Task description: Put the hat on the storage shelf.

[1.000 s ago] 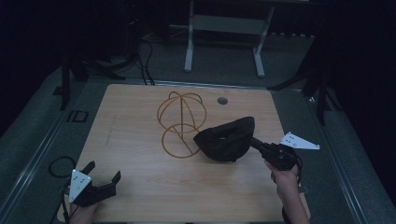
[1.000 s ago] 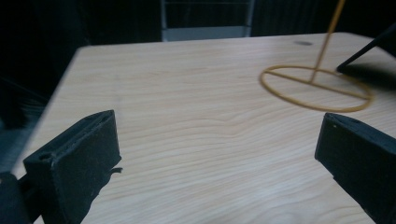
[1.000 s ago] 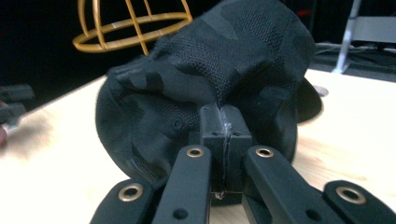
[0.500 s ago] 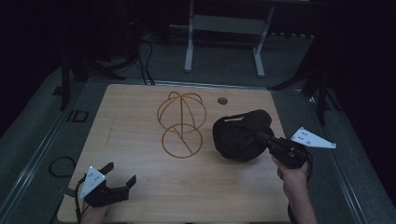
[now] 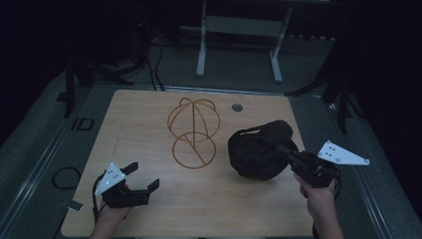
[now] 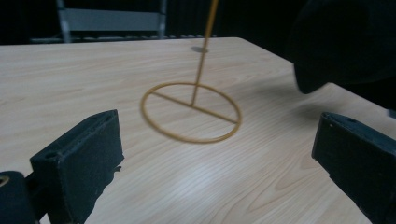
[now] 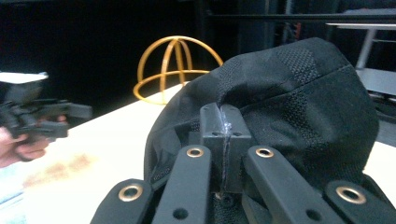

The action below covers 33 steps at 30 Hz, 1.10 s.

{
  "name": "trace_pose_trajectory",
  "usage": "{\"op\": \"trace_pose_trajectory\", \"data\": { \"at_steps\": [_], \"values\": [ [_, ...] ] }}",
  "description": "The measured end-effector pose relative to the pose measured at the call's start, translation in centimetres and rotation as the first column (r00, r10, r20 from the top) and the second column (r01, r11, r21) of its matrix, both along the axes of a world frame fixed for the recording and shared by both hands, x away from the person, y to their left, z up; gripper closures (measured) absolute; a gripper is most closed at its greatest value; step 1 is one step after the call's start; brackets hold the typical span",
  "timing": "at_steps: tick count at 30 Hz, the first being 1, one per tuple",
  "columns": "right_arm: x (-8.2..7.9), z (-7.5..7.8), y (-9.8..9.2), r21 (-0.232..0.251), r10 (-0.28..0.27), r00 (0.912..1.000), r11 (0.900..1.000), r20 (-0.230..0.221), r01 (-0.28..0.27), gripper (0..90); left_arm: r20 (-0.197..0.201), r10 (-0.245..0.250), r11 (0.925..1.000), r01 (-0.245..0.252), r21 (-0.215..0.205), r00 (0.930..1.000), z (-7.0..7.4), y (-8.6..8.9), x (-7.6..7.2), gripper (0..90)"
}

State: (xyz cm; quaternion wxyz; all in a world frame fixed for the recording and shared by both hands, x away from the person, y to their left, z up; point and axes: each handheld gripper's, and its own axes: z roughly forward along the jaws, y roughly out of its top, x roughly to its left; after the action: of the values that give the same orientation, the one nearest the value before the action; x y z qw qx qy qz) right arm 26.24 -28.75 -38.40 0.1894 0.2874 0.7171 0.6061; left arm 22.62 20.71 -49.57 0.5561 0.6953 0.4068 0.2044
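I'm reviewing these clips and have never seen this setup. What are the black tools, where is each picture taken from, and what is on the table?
A person holds a two-jaw gripper in each hand. The high view looks down on a wooden table. On it stands a gold wire stand, a dome on a ring base. The right gripper is shut on a black cap; its own camera shows the closed jaws pinching the fabric. The left gripper is open and holds nothing; its camera looks between its spread jaws toward the stand's ring.
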Motion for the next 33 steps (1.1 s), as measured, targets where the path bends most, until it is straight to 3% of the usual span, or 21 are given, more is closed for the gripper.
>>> {"op": "trace_pose_trajectory", "data": {
  "at_steps": [5, 13, 17, 18, 19, 24, 26, 27, 29, 32, 33],
  "values": [
    [-0.7, 0.5, 1.4, -0.008, 0.058, 0.9982, 0.998, 0.016, -0.057, 90.0, 0.006, -0.070, 0.9975, 0.070, 0.009, 0.9975, 1.5, -1.7, 0.9, 2.3],
    [-1.3, 0.7, 3.6, -0.034, 0.124, 0.9919, 0.992, 0.025, -0.123, 90.0, 0.032, -0.184, 0.9824, 0.183, 0.036, 0.9823, 4.6, -4.8, 1.8, 5.6],
    [-1.6, 0.6, 4.5, -0.045, 0.155, 0.9876, 0.987, 0.025, -0.153, 90.0, 0.053, -0.257, 0.9662, 0.256, 0.032, 0.9649, 5.8, -6.2, 1.9, 6.0],
    [-1.6, 0.6, 4.5, -0.045, 0.155, 0.9876, 0.987, 0.025, -0.153, 90.0, 0.053, -0.257, 0.9662, 0.256, 0.032, 0.9649, 5.8, -6.2, 1.9, 6.0],
    [-1.7, 0.6, 4.7, -0.048, 0.159, 0.9869, 0.986, 0.025, -0.158, 90.0, 0.054, -0.287, 0.9577, 0.285, 0.037, 0.9564, 6.4, -7.0, 2.0, 6.0],
    [-1.8, 0.7, 5.5, -0.059, 0.188, 0.9820, 0.981, 0.020, -0.186, 90.0, 0.057, -0.362, 0.9322, 0.361, 0.028, 0.9305, 7.6, -8.6, 2.5, 6.1],
    [-1.9, 0.7, 5.7, -0.063, 0.196, 0.9804, 0.979, 0.022, -0.194, 90.0, 0.059, -0.381, 0.9244, 0.381, 0.022, 0.9225, 8.1, -9.2, 2.7, 9.0],
    [-1.8, 0.6, 5.9, -0.069, 0.203, 0.9790, 0.977, 0.021, -0.201, 90.0, 0.061, -0.397, 0.9176, 0.397, 0.020, 0.9156, 8.3, -9.6, 2.8, 15.2],
    [-1.8, 0.5, 6.1, -0.077, 0.207, 0.9781, 0.976, 0.018, -0.205, 90.0, 0.057, -0.418, 0.9084, 0.418, 0.022, 0.9066, 8.7, -10.2, 3.1, 15.3],
    [-1.8, 0.3, 6.3, -0.083, 0.212, 0.9772, 0.974, 0.015, -0.210, 90.0, 0.042, -0.436, 0.8999, 0.435, 0.030, 0.8989, 8.9, -10.8, 3.7, 16.4],
    [-1.8, 0.2, 6.5, -0.090, 0.215, 0.9765, 0.973, 0.014, -0.213, 90.0, 0.040, -0.433, 0.9012, 0.432, 0.040, 0.9005, 9.0, -11.0, 3.8, 21.3]
  ]
}}
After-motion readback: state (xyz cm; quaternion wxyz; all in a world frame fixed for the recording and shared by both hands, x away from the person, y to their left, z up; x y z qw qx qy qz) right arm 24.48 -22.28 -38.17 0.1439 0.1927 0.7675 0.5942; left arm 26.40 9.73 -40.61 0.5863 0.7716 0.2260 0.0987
